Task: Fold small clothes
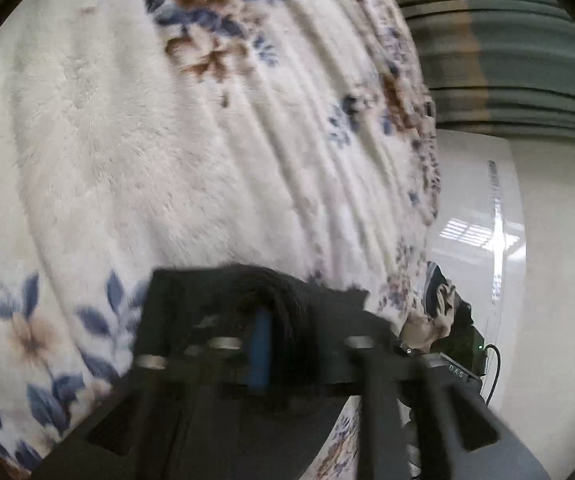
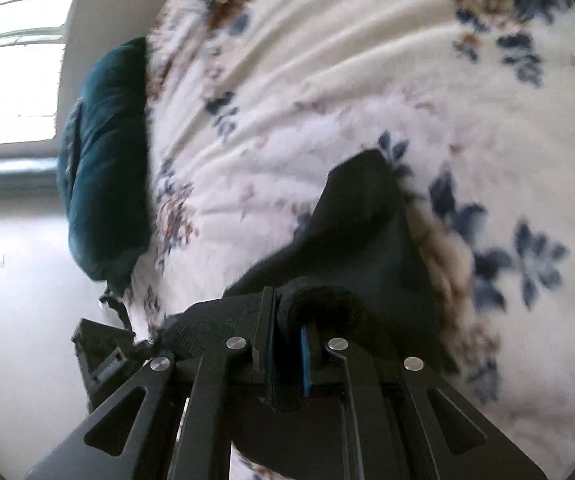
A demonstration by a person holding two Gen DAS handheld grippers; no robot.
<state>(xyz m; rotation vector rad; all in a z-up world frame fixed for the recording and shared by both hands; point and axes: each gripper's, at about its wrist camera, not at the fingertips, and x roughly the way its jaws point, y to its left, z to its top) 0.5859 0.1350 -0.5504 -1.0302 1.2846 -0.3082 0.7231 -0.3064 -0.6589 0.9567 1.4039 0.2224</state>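
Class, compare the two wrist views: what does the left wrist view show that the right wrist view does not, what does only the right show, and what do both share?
Only the left wrist view shows the striped curtain, a gloved hand and a device with a cable at the blanket's edge.

Only the right wrist view shows the teal pillow and a bright window.

Both show the floral blanket and a dark garment. The left gripper and the right gripper each have fingers closed on dark cloth.
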